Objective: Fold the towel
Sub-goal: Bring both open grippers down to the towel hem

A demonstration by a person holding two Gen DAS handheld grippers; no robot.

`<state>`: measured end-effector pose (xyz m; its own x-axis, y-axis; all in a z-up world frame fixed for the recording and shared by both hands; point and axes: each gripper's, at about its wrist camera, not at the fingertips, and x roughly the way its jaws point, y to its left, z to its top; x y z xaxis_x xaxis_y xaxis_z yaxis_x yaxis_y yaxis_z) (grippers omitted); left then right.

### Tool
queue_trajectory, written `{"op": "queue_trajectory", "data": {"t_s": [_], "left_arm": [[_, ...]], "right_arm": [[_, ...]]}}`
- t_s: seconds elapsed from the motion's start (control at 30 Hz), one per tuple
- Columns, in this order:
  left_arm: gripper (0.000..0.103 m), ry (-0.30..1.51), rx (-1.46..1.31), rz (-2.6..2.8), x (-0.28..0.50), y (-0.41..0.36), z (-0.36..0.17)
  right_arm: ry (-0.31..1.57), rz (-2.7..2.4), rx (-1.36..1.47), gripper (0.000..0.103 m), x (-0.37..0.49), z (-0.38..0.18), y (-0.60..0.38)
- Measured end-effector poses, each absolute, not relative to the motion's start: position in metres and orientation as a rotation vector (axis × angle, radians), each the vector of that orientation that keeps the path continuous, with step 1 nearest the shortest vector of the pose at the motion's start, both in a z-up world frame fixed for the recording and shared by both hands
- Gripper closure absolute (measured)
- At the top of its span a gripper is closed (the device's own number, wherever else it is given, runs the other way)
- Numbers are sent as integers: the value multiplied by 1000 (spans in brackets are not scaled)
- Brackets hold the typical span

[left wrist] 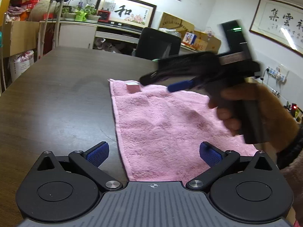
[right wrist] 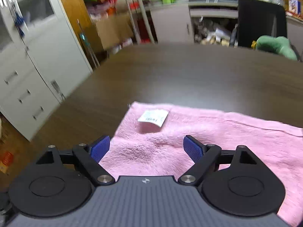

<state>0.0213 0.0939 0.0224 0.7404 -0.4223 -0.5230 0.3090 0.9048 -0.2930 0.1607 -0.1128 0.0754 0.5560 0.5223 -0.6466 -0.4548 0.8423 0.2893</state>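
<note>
A pink towel (left wrist: pixel 162 123) lies flat on the dark wooden table (left wrist: pixel 56 94), with a white care label (right wrist: pixel 153 117) near its far left corner. My left gripper (left wrist: pixel 154 154) is open and empty, low over the towel's near left edge. My right gripper (right wrist: pixel 146 148) is open and empty above the towel, behind the label. In the left wrist view the right gripper (left wrist: pixel 170 83), blurred by motion, is held in a hand over the towel's far edge. The towel also shows in the right wrist view (right wrist: pixel 217 138).
A black chair (left wrist: pixel 157 43) stands behind the table's far edge. A green cushion (right wrist: pixel 274 45) sits by that chair. Grey cabinets (right wrist: pixel 28 56) stand to the left of the table. Shelves, plants and boxes line the back wall.
</note>
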Motion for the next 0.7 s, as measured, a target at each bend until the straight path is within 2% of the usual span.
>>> {"op": "queue_trajectory", "data": {"t_s": [0.13, 0.33, 0.53, 0.7], "left_arm": [[0, 593, -96, -485, 9, 77, 23], [0, 607, -20, -612, -2, 56, 16], [0, 696, -14, -626, -3, 52, 6], [0, 720, 35, -589, -15, 50, 5]], "right_arm": [[726, 500, 148, 15, 120, 91, -180], [753, 429, 192, 15, 57, 69, -261], [836, 480, 268, 15, 18, 25, -292], [762, 512, 222, 14, -17, 33, -299]]}}
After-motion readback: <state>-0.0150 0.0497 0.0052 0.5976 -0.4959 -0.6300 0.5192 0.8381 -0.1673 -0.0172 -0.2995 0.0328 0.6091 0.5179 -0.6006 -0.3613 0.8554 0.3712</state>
